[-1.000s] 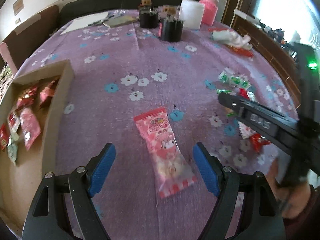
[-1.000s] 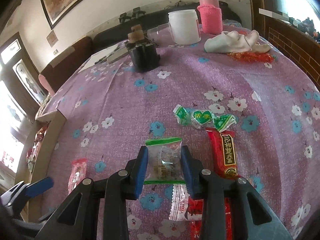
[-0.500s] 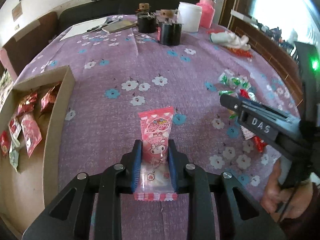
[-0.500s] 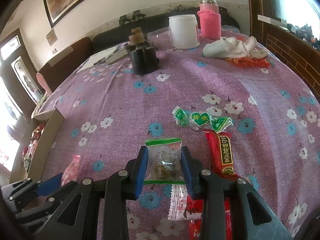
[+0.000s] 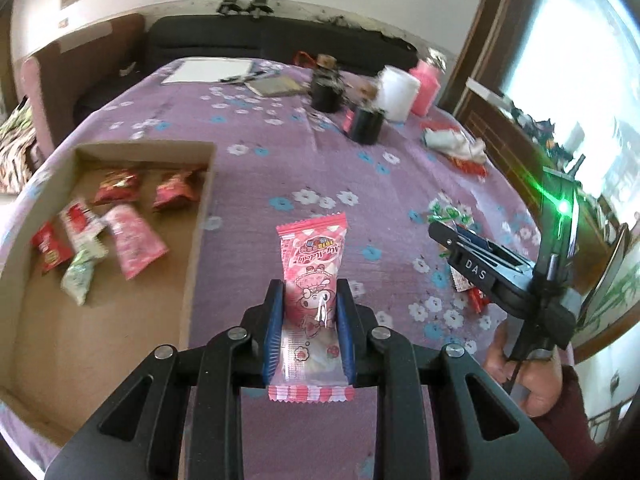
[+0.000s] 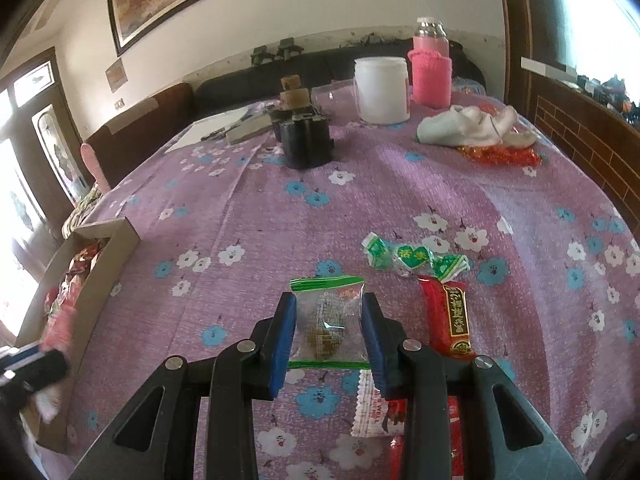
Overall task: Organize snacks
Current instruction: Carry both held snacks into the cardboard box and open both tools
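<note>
My left gripper (image 5: 310,326) is shut on a pink cartoon snack packet (image 5: 314,280), held above the purple flowered tablecloth, right of the cardboard box (image 5: 192,248). The box holds several red, pink and green snack packets (image 5: 132,246). My right gripper (image 6: 328,334) is shut on a clear green-edged snack packet (image 6: 326,314) over the cloth. A red packet (image 6: 450,316) and green wrapped candies (image 6: 414,258) lie to its right, a white packet (image 6: 370,408) below. The right gripper also shows in the left wrist view (image 5: 472,258).
At the far side of the table stand a black holder (image 6: 306,142), a white jar (image 6: 382,90), a pink-sleeved bottle (image 6: 430,76), a crumpled white cloth (image 6: 472,124) and papers (image 5: 208,72). A sofa runs behind the table. The box shows at the right wrist view's left edge (image 6: 108,264).
My left gripper closed on the pink packet, lifted it off the cloth and swung left toward the box. My right gripper stays shut on the clear packet.
</note>
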The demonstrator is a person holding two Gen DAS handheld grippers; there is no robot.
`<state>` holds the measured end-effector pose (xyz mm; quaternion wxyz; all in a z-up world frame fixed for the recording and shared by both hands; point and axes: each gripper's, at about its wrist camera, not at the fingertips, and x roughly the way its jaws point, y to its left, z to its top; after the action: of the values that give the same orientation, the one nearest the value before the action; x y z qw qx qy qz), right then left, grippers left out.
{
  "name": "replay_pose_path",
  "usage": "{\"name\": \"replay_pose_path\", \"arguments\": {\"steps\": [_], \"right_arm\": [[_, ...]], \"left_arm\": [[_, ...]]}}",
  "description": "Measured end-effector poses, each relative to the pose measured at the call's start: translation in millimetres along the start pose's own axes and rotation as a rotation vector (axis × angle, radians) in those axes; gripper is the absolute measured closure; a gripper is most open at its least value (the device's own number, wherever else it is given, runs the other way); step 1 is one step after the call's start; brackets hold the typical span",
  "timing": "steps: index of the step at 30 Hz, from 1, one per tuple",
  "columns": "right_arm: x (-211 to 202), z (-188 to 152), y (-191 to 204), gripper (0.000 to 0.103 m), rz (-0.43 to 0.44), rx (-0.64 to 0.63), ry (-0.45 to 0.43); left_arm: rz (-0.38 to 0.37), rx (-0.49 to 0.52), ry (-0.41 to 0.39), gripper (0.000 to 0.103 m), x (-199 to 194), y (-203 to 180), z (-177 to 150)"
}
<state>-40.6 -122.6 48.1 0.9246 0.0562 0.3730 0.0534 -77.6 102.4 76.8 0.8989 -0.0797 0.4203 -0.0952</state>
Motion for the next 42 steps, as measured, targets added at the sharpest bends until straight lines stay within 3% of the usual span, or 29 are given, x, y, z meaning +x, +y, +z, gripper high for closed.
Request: {"name": "replay_pose_path", "arguments": {"steps": [7,12,22,30,42], "right_arm": [[-6.4,2.2,16.3,0.069,0.002,-0.048,-0.022],[-19.3,4.4,35.8,0.069,0.072,-0.037,-0.008],[-27.7,9.3,117.7,0.069,0.236,-0.120,0.038],[-20.6,-4.9,197.9,0.070,0.351,-0.234,0.117],[5.4,-38.3,292.8,0.070,0.412,-0.414,0.223]], "left_arm": [[0.045,-0.059,-0.038,0.081,-26.3,40.0,-5.8],[0.101,-0.147,-0.053,0.081,-39.3,87.4,-12.5],[0.173,-0.330,-0.049,0.081,-49.6,171.7,-32.8],[0.182,-0.362,-0.031,0.081,-43.2,196.5,-38.4],[0.193,-0.375,0.008,0.081,-26.1,219.4,-31.3]]}}
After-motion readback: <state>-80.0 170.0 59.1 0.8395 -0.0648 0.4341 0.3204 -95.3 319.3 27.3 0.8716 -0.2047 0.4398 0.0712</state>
